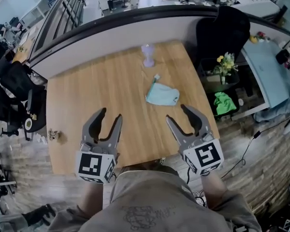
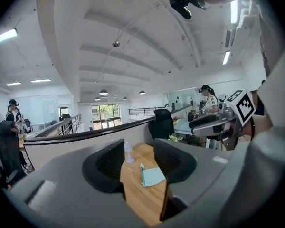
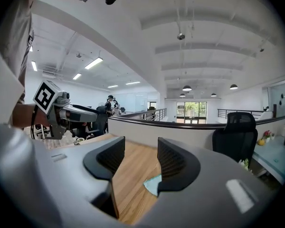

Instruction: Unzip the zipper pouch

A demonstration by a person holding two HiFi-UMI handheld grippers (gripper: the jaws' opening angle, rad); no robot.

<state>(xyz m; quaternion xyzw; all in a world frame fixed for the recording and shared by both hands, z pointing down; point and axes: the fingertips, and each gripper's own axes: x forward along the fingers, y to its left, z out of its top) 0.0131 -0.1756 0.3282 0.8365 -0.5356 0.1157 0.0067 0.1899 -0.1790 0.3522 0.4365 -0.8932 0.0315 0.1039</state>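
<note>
Pale blue fabric zipper pouch (image 1: pixel 162 94) lies flat on the light wooden worktop (image 1: pixel 106 91), ahead of the right tool (image 1: pixel 177 112) and apart from it; the left tool (image 1: pixel 110 114) hovers beside it; both tools are released, jaws apart on nothing; unzipping looks not begun; best, I judge, to pin the pouch body with one tool, then pinch what seems the pull tab (image 1: pixel 156 77) at its far end and draw along the zip.

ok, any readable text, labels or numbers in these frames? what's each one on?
No readable words or numbers anywhere.
The marker cube on left gripper and marker cube on right gripper: square patterns, no letters.
The zipper pouch: no print visible.
The shirt: scribbled design, too blurred to read.
</note>
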